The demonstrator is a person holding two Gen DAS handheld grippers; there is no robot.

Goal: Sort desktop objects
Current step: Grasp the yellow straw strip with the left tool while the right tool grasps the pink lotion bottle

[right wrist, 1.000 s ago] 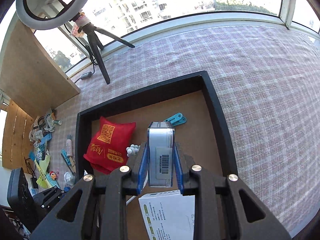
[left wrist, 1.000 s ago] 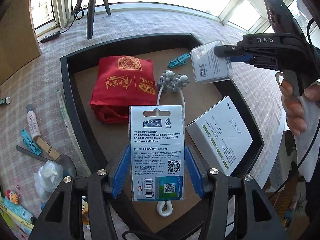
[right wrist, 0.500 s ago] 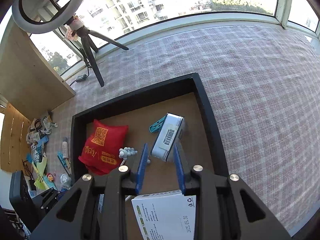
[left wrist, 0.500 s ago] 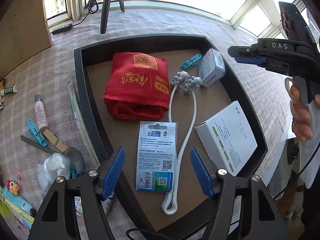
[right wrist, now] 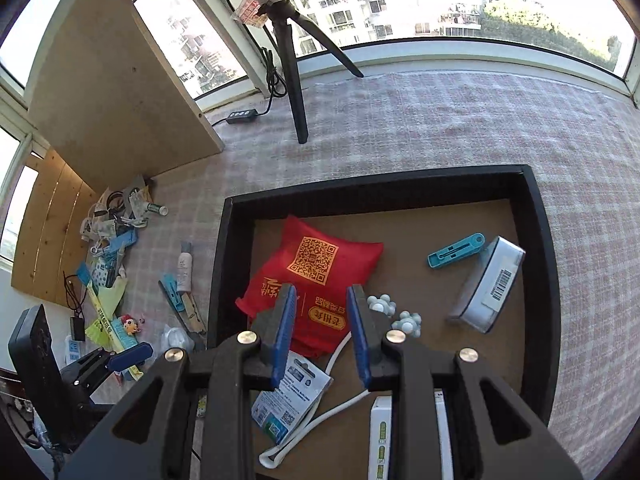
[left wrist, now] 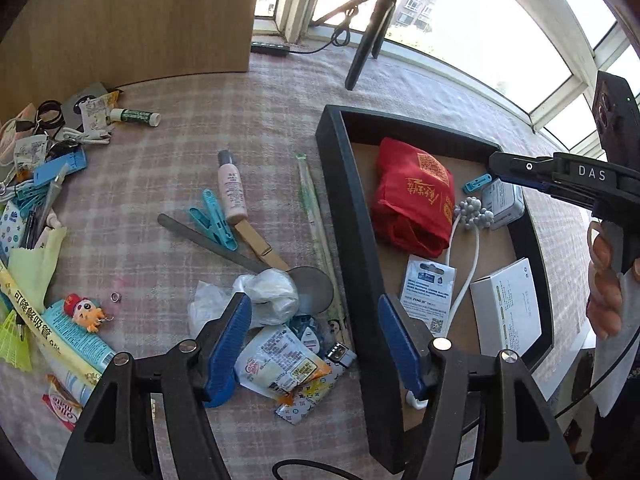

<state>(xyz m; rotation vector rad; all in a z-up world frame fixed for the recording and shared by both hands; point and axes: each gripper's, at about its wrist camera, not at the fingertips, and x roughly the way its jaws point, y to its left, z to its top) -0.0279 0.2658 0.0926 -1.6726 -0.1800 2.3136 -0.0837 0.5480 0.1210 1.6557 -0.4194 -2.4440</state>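
The black tray (right wrist: 536, 264) sits on the checked cloth as the collecting place, and what lies in it shows why: a red bag (right wrist: 316, 268) at its far left, a blue clip (right wrist: 456, 256) and a grey box (right wrist: 488, 288) at the far right, a carded pack (right wrist: 288, 396) and a white cord (right wrist: 320, 420) nearer, and a white carton (left wrist: 508, 304) at the near right. The unsorted things lie left of the tray on the cloth: a small bottle (left wrist: 232, 188), blue pegs (left wrist: 212, 220), a wooden peg (left wrist: 260, 244), a nail file (left wrist: 208, 240), a crumpled plastic bag (left wrist: 264, 296), a snack packet (left wrist: 280, 364) and, further left, a toy figure (left wrist: 84, 308) among tubes and papers. The left gripper (left wrist: 316, 340) has just been opening; its jaws stand wide with nothing between them, and it hangs over the tray's left wall and the pile beside it, which suggests it is lining up for the next loose item, likely the plastic bag or the packet just below it. The right gripper (right wrist: 320, 328) hovers above the red bag with its jaws narrowly parted and empty, its pads touching nothing; the grey box lies tilted against the clip, well to its right. A hand (left wrist: 604, 280) shows on the right gripper's handle at the edge of the left view.
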